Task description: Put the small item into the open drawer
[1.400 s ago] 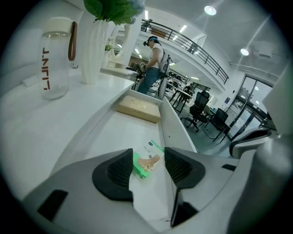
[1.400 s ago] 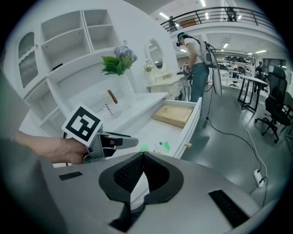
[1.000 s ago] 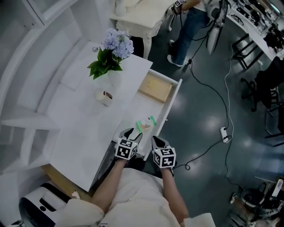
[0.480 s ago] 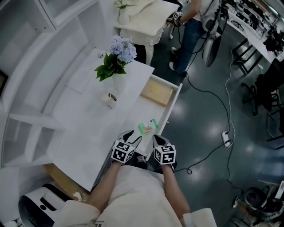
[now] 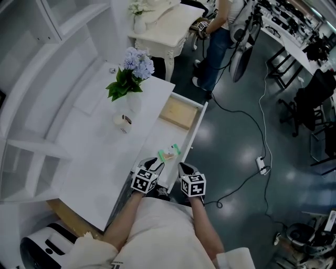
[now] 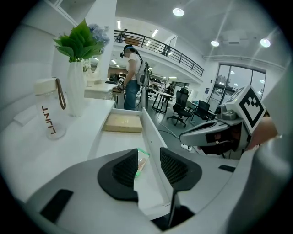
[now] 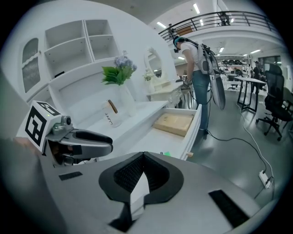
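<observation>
- Head view says this is basically done: the small item (image 5: pixel 169 153), a green packet, already lies on the floor of the open drawer (image 5: pixel 199 125), near its front end, well apart from the wooden block (image 5: pixel 179 113) at the back.
- Left gripper (image 5: pixel 154 164) hovers just short of it, jaws closing on nothing.
- Right gripper (image 5: pixel 183 167) is pinched together and empty.
- Only backing away looks left, I'd guess.
- Versus a second ago: packet is in the same spot, and the left jaws were wider then.

Bright ceiling lights (image 6: pixel 178 12), fisheye-bent dark edges, distance seemingly soft.
</observation>
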